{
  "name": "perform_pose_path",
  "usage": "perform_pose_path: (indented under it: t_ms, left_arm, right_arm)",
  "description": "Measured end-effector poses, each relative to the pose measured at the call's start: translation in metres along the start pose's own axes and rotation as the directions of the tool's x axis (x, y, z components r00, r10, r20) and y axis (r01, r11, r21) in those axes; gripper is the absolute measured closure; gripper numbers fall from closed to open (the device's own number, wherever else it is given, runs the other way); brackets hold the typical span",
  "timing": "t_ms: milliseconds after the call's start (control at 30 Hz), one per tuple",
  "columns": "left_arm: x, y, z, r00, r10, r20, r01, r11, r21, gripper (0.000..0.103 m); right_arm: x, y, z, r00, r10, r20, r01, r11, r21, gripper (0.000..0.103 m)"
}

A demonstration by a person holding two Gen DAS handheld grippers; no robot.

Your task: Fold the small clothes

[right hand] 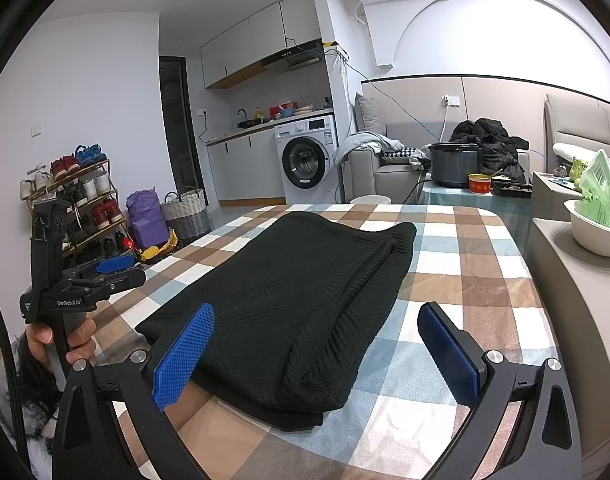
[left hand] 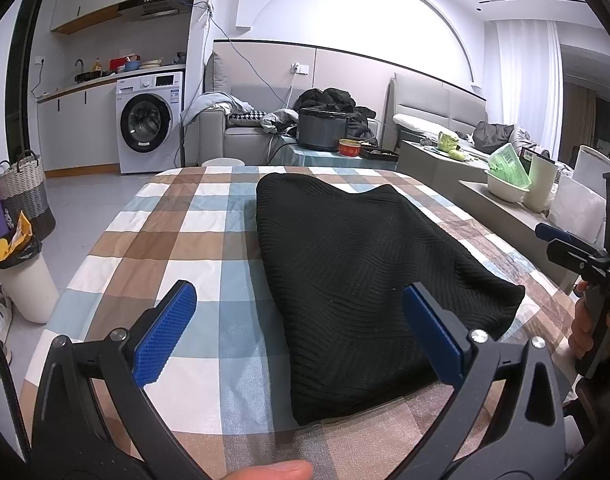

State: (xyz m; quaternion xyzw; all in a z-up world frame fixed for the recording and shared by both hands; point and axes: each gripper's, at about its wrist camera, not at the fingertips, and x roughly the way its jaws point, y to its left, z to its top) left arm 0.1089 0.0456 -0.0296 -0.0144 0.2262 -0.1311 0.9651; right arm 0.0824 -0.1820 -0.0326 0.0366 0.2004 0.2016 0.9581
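Note:
A black ribbed knit garment [left hand: 357, 280] lies folded into a thick flat bundle on the checked tablecloth [left hand: 177, 240]. My left gripper [left hand: 301, 328] is open above the bundle's near left edge, holding nothing. In the right wrist view the same black garment [right hand: 289, 300] shows its stacked folded layers at the near end. My right gripper [right hand: 317, 344] is open over that near end, nothing between its blue pads [right hand: 185, 356]. Each gripper appears in the other's view: the right gripper [left hand: 573, 248] at the right edge, the left gripper [right hand: 109, 272] at the left, both hand-held.
A low ledge [right hand: 577, 280] with a white bowl [right hand: 597, 236] runs along the table's right side. Left of the table stand a white bin [left hand: 25, 280], baskets [right hand: 185, 212] and a shoe rack [right hand: 73, 208]. Behind are a second table with a cooker [left hand: 323, 128], a sofa and a washing machine [left hand: 149, 124].

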Motion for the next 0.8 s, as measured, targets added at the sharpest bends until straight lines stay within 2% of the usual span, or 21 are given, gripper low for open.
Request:
perform_pose_path:
  t_ms: [800]
  left_arm:
    - [-0.0006, 0.0019, -0.0012, 1.0, 0.0, 0.003, 0.0, 1.0, -0.002, 0.001]
  right_arm:
    - [-0.0011, -0.0014, -0.0017, 1.0, -0.004, -0.004, 0.004, 1.0, 0.001, 0.0]
